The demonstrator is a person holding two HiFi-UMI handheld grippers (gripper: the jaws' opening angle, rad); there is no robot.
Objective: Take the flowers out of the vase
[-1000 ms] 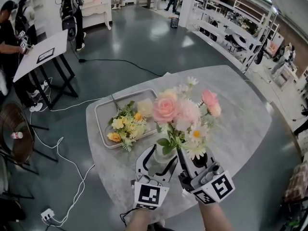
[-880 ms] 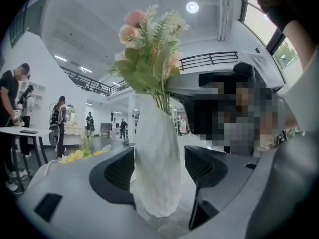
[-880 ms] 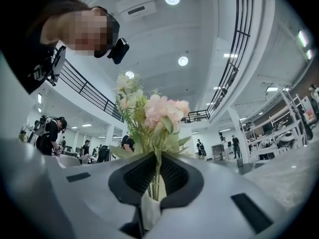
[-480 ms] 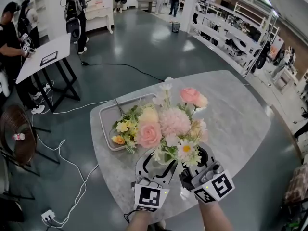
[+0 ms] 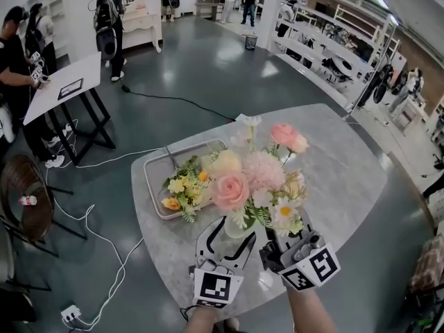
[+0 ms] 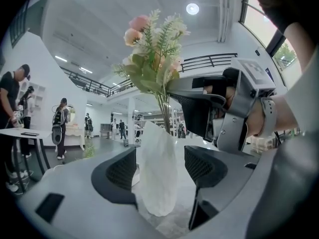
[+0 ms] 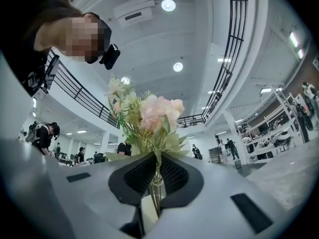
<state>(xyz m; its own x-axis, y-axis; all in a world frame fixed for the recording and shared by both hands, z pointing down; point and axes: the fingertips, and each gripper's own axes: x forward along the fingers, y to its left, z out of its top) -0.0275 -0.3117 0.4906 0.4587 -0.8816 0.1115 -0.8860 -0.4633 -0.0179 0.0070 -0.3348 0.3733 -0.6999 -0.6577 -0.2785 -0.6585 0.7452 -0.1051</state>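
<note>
A bouquet of pink, cream and white flowers (image 5: 260, 182) rises from a pale white vase (image 5: 232, 227) near the table's front edge. My right gripper (image 5: 277, 245) is shut on the green stems (image 7: 157, 183) just above the vase mouth. In the left gripper view, the vase (image 6: 157, 173) stands upright between the jaws of my left gripper (image 6: 159, 168), which close against its sides. The right gripper (image 6: 204, 103) shows there too, clamped on the stems under the flowers (image 6: 152, 59). The stem ends are hidden inside the vase.
A grey metal tray (image 5: 149, 186) behind the vase holds a bunch of yellow flowers (image 5: 184, 186). The round marble table (image 5: 347, 172) stretches to the right. People stand at a white table (image 5: 62, 82) on the left; cables (image 5: 90, 227) run over the floor.
The bouquet has risen a little with my right gripper, leaned left and then swung back upright. The left gripper and the vase have stayed put.
</note>
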